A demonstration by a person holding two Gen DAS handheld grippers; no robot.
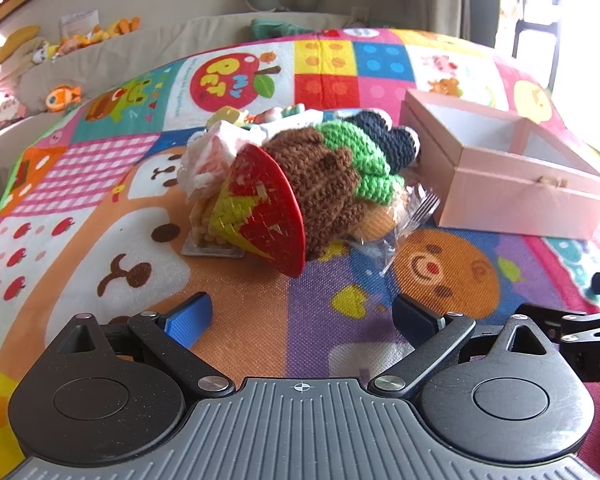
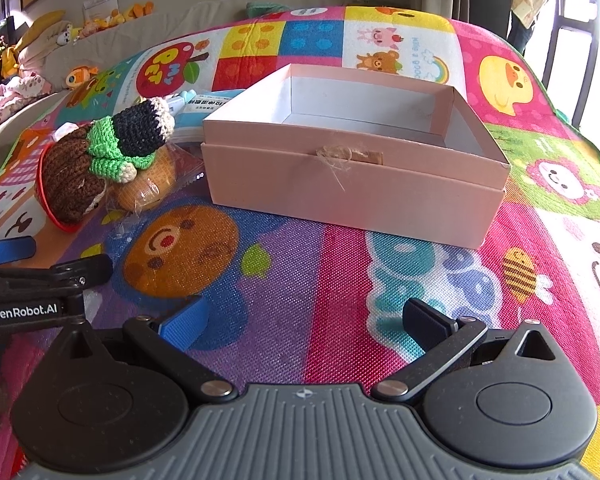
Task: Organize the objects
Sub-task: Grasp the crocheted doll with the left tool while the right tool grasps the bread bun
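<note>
Both the left gripper and right gripper hover spread wide and empty above a colourful play mat, near a toy pile beside an empty pink box.

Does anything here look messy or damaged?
Yes. The toys sit in a jumbled heap left of the pink box, its visible part bare. A frayed string remnant clings to the box's front wall, as if a tie tore off.

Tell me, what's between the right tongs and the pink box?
Nothing but bare play mat. The right wrist view shows the open right tongs facing the pink box across it.
</note>
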